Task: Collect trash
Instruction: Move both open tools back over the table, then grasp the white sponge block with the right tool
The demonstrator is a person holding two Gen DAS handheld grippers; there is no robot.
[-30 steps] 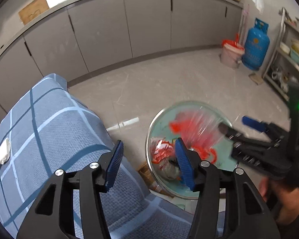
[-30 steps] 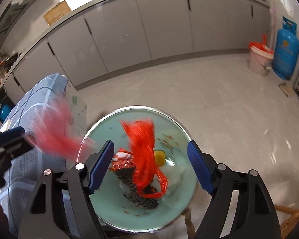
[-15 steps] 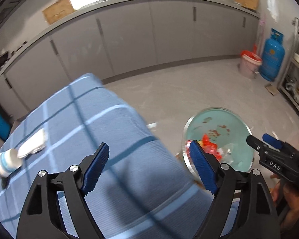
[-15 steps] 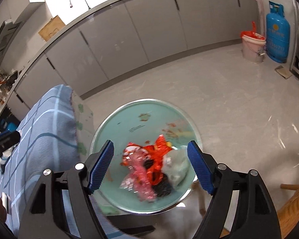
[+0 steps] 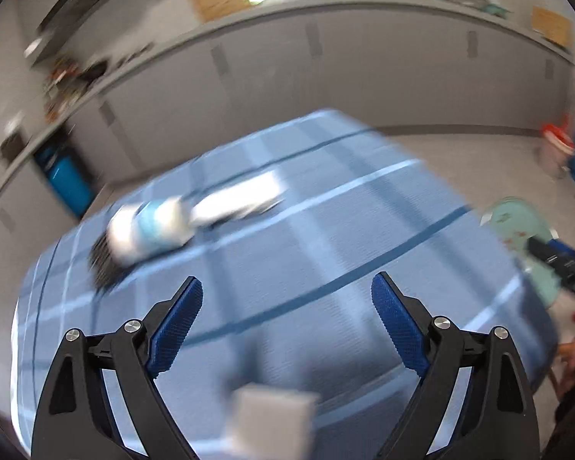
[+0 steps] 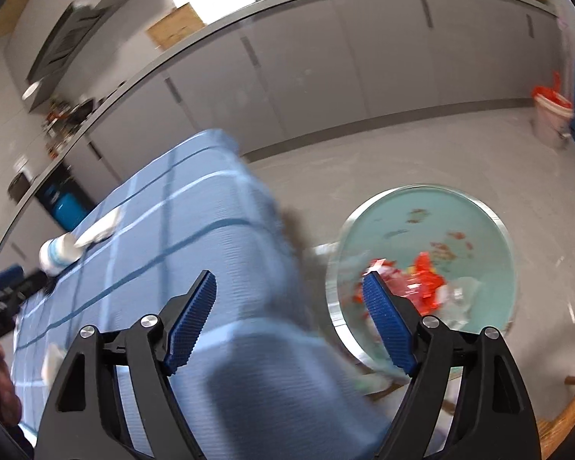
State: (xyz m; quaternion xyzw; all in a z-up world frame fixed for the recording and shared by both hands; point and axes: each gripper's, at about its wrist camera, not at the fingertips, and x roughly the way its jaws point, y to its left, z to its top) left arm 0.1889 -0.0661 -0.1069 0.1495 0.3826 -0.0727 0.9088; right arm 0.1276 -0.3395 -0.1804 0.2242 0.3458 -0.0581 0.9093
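The left tongs [image 5: 286,320] hang over the blue checked desk [image 5: 326,260], jaws spread wide with nothing between them; they have just been opening further. Ahead of them and to their left lies a blurred white-and-blue bottle [image 5: 149,230], with a white crumpled piece [image 5: 241,199] just beyond it; bare cloth fills the stretch between the tongs and both. A pale grey block [image 5: 272,421] sits close below the jaws. To their right the desk edge drops away, and the rim of the teal bin [image 5: 517,218] shows past it.

The right tongs [image 6: 289,324] are also open and empty, straddling the desk's right edge [image 6: 272,207]: the left pad is over cloth, the right pad over the round teal bin [image 6: 490,222], which stands on the floor and holds red and clear wrappers [image 6: 421,280]. Beyond the bin the grey floor [image 6: 402,161] runs clear to the cabinets [image 6: 306,69].
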